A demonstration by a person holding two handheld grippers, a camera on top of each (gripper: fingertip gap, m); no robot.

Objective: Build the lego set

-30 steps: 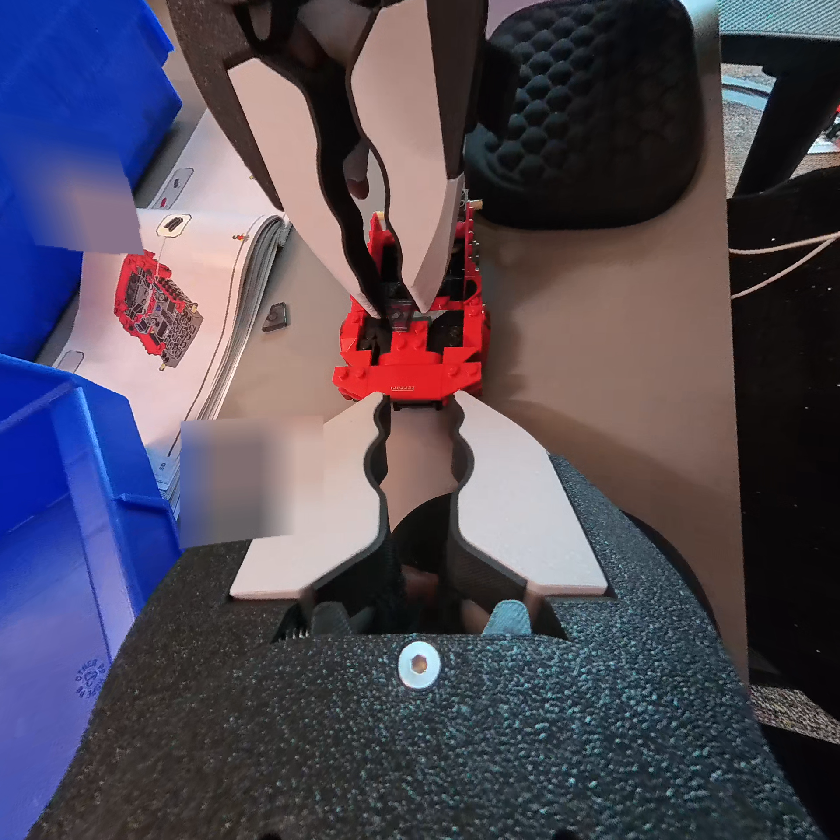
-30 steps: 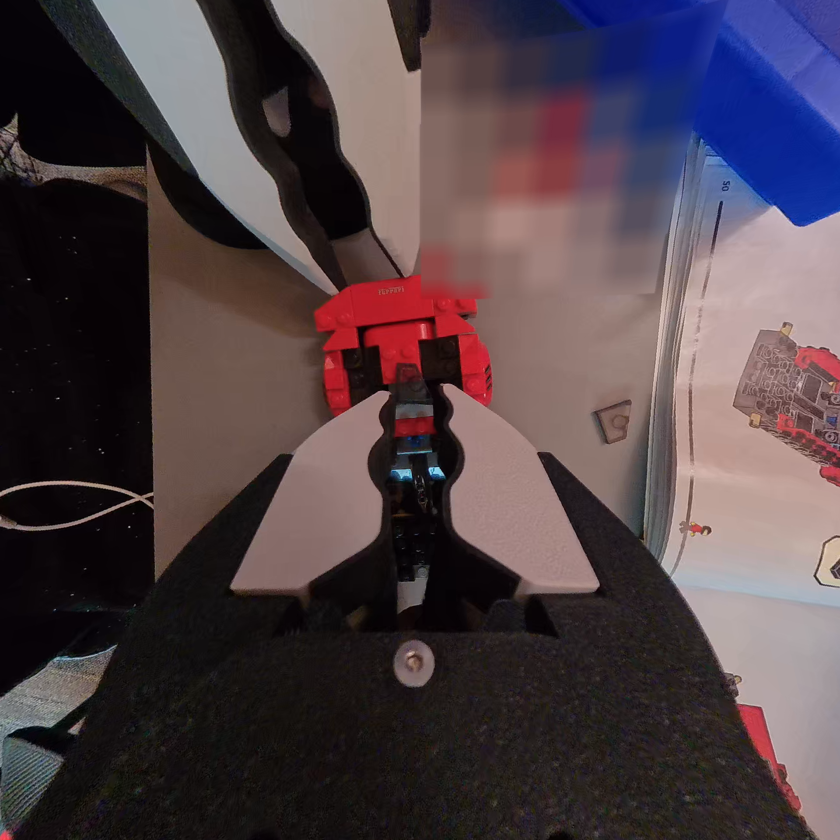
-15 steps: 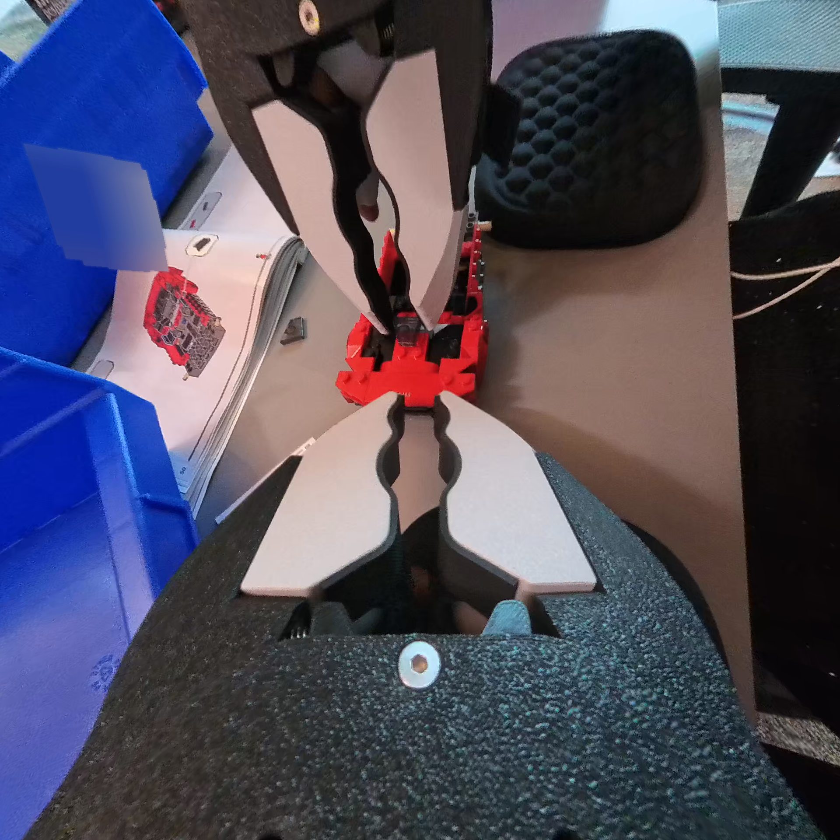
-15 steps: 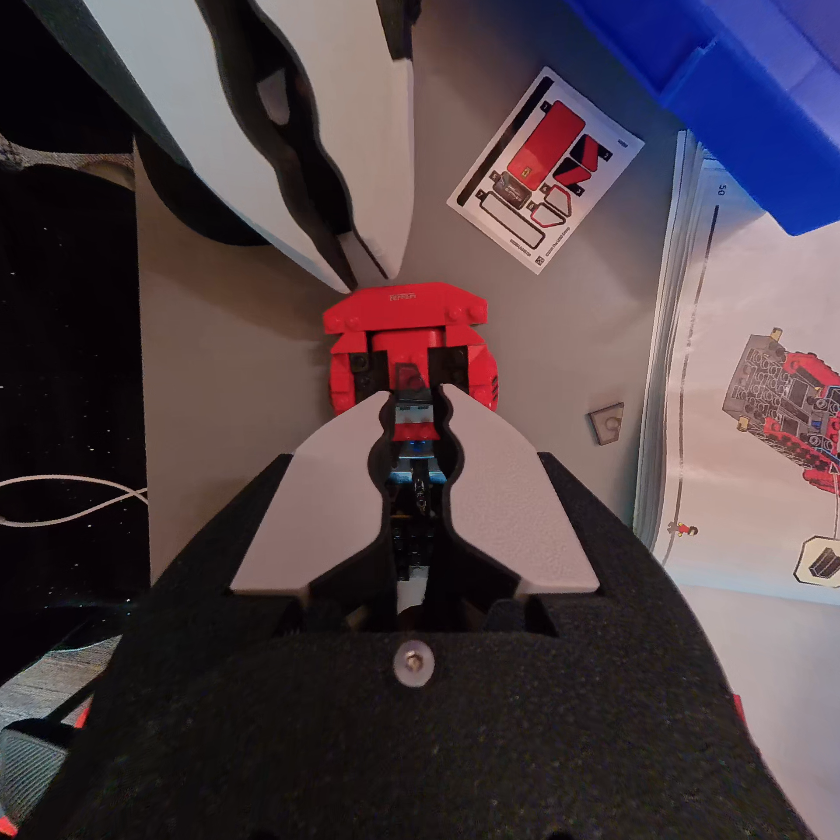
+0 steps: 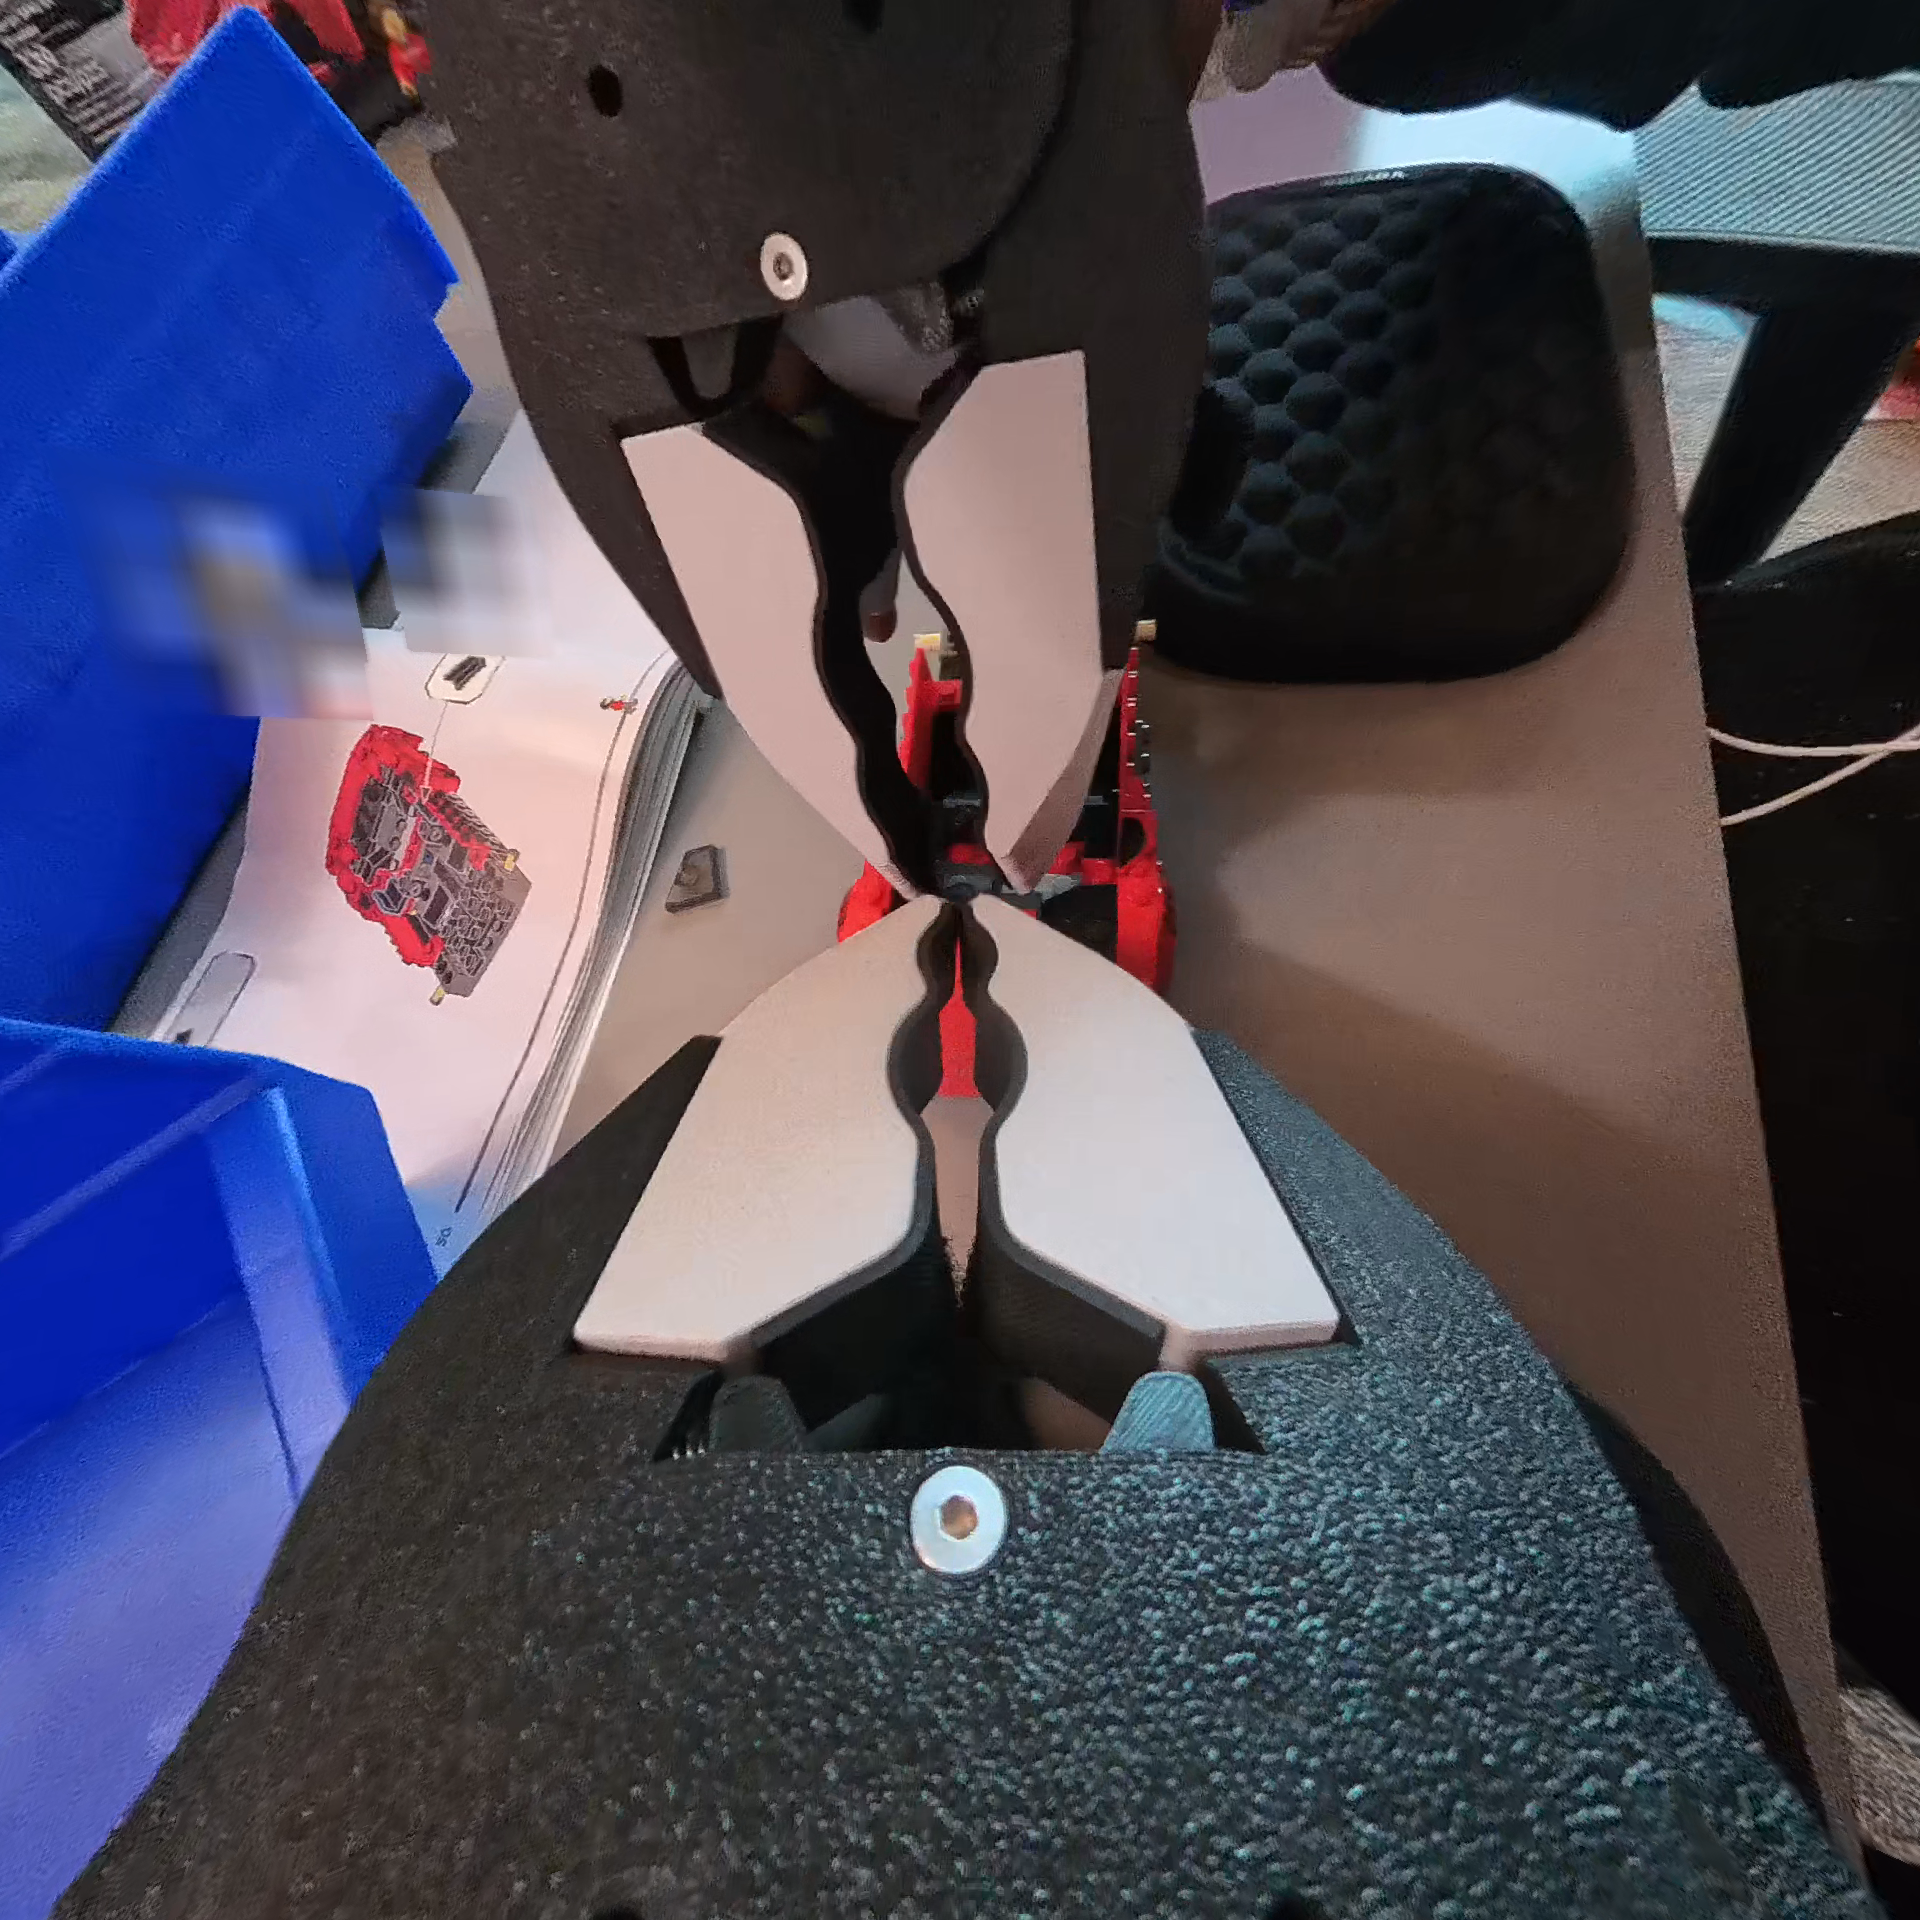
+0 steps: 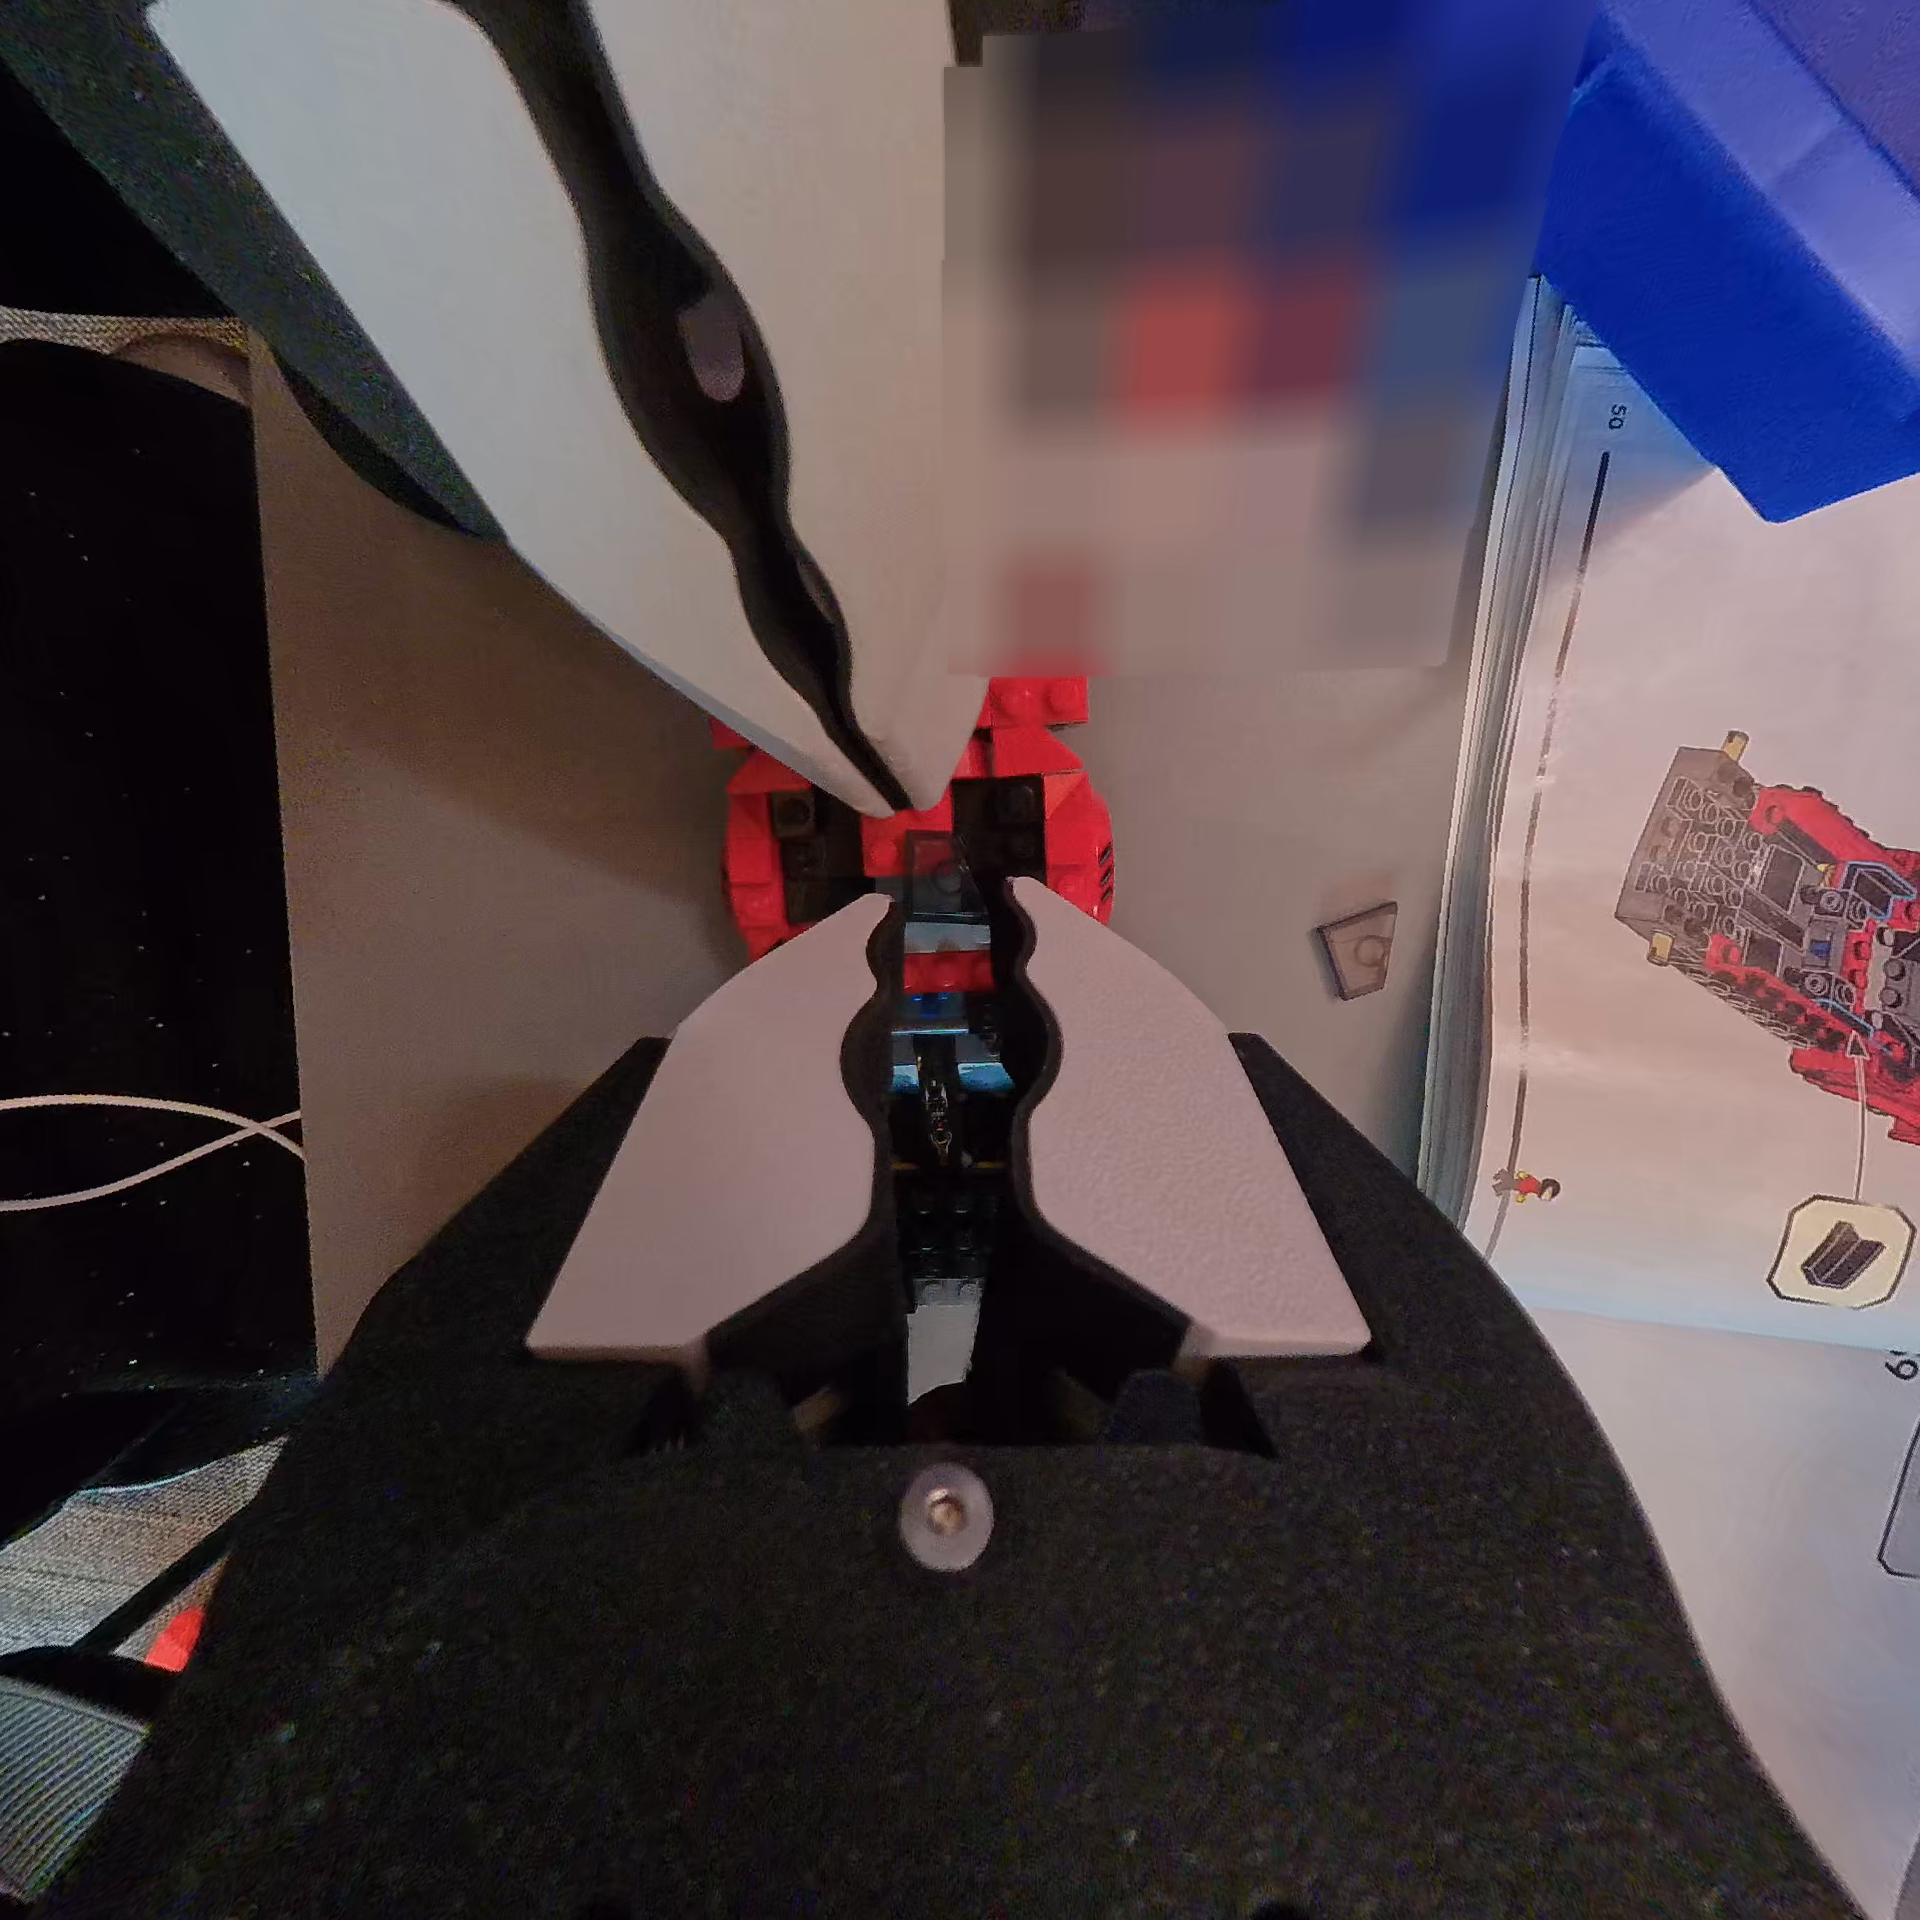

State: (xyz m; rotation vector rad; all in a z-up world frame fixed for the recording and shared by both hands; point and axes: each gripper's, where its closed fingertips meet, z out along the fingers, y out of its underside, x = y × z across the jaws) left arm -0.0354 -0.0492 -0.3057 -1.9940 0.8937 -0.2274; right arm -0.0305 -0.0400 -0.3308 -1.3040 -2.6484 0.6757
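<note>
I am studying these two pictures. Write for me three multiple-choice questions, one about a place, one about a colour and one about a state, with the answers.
1. Where does the small grey piece lie?
A. On the table, between the booklet and the toy car
B. Inside a blue bin
C. On top of the open page

2. What is the main colour of the toy car?
A. Yellow
B. Red
C. White

3. How do the left tongs stand?
A. Wide open
B. Closed, tip to tip
C. Out of view

Answers:
1. A: it rests on bare table beside the booklet's edge.
2. B: the body is mostly red bricks.
3. B: both views show the tips meeting over the car.
</note>
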